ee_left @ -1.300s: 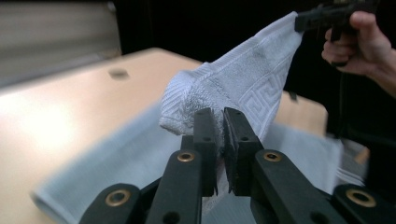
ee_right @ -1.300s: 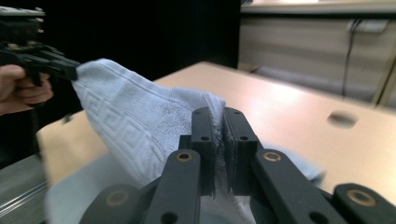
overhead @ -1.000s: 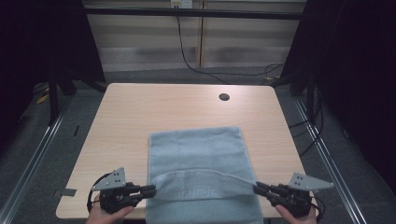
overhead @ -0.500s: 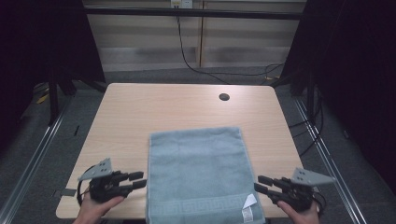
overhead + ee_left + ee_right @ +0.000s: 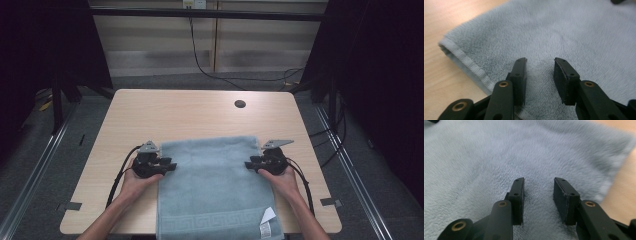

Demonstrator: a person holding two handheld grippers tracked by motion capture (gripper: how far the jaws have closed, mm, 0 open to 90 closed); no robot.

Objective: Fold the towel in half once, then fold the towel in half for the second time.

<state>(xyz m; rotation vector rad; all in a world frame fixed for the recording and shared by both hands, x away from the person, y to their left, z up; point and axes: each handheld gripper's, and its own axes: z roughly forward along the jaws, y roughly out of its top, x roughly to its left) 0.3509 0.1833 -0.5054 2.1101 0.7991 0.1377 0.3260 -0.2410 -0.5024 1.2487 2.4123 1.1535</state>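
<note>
Your light wooden bench with rounded corners [image 5: 150, 115] carries a grey-blue terry towel [image 5: 215, 185], already doubled over: it runs from mid-bench to the near edge and hangs over it, its white label [image 5: 267, 222] by the near right corner. You look to be between folds, lining up the next grip at the fold on the far end. Next, each pair of jaws must bracket a fold corner, taking both layers, before you close. Your hands lie low and level, pointing inward at each other across the towel. The left gripper [image 5: 170, 165] sits at the towel's left edge, the right gripper [image 5: 248, 164] at its right edge. Both have just been opening; they stand parted about halfway over the pile, gripping nothing.
</note>
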